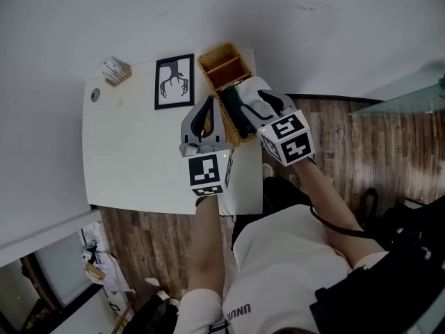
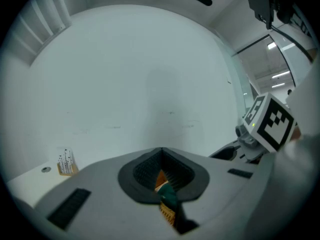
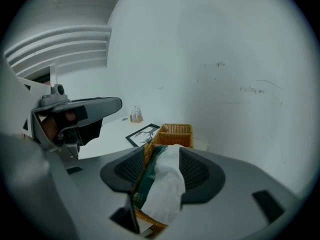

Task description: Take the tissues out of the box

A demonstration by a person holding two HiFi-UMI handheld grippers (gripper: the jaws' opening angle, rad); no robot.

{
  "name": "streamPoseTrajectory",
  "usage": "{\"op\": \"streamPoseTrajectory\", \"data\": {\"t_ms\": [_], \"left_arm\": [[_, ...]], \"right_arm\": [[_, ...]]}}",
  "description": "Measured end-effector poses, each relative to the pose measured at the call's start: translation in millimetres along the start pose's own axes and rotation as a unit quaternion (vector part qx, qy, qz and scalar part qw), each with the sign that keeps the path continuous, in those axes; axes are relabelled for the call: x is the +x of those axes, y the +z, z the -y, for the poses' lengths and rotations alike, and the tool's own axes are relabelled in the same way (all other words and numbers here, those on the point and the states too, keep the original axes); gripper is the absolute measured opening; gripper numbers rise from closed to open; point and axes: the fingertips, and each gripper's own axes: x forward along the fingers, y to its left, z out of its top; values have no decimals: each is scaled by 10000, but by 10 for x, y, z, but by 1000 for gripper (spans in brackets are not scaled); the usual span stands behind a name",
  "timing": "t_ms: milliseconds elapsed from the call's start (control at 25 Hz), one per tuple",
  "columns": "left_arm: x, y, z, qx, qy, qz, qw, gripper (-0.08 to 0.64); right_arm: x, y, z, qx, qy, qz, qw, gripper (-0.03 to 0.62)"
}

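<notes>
The only lettering I could read was on the person's white shirt (image 1: pixel 285 270), near its hem: something like "UNNU". Print on the green pack (image 3: pixel 145 186) was too small.

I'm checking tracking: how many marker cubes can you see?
2. One on the left tool, over the white table; one on the right tool, at the wicker basket. None seems hidden.

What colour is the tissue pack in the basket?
Dark green pack, best in the right gripper view.

White table (image 1: pixel 132 158) holds wicker basket (image 1: pixel 222 65), framed picture (image 1: pixel 174 81) (antlers).
</notes>
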Motion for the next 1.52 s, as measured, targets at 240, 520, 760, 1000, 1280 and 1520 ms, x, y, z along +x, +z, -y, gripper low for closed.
{"op": "streamPoseTrajectory", "data": {"t_ms": [240, 520, 760, 1000, 1280, 1520], "left_arm": [[169, -181, -70, -196, -347, -110, 9991, 11], [317, -356, -91, -356, -633, -271, 9970, 11], [378, -473, -84, -386, -825, -382, 9951, 11], [437, -600, -77, -452, -921, -519, 9934, 11], [484, -742, -50, -496, -1011, -693, 9912, 11], [527, -828, -31, -549, -1045, -802, 9898, 11]], "right_arm": [[158, -160, 43, 128, -286, -337, 9989, 247], [259, -292, 76, 271, -483, -571, 9968, 256], [339, -381, 61, 303, -617, -742, 9949, 269], [409, -468, 66, 255, -762, -929, 9924, 285], [458, -542, 44, 158, -835, -1204, 9891, 308], [489, -572, 49, 32, -861, -1429, 9860, 310]]}}
